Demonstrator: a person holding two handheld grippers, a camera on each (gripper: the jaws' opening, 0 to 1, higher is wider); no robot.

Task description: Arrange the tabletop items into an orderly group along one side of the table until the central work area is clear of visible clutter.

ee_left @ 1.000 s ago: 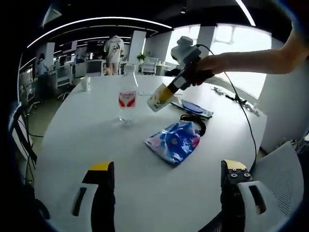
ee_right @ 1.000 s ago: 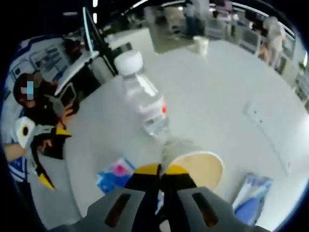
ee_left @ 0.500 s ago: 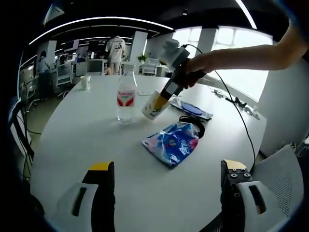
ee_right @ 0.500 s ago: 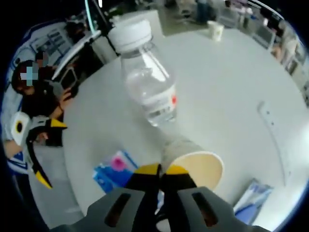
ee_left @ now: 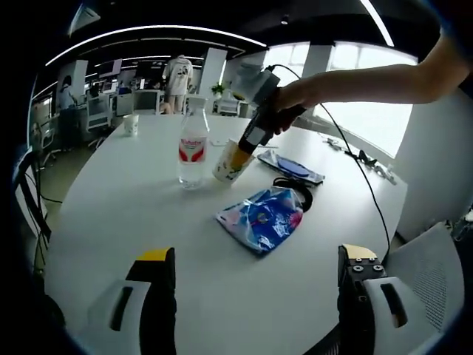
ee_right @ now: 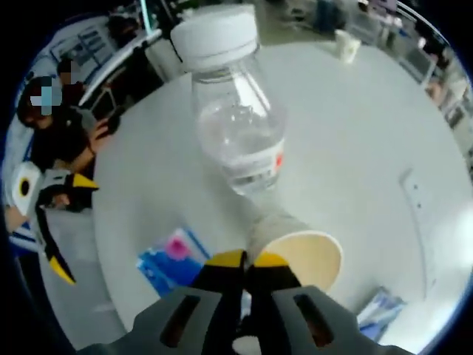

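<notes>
Right gripper [ee_right: 242, 260]: jaws closed on the rim of a paper cup [ee_right: 294, 248], held tilted just beside a clear water bottle [ee_right: 236, 118] standing upright on the white round table [ee_left: 133, 200]. Left gripper [ee_left: 255, 266]: jaws spread wide, holding nothing, low over the near table edge. A blue printed bag [ee_left: 260, 218] lies centrally; a dark flat pouch [ee_left: 292, 166] lies beyond it.

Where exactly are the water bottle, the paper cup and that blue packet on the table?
Water bottle [ee_left: 192, 151], left gripper view: on its red label.
Paper cup [ee_right: 307, 255], right gripper view: on the inside of its open mouth, held by the right tongs.
Blue packet [ee_left: 260, 218], left gripper view: on the middle of its printed face.
</notes>
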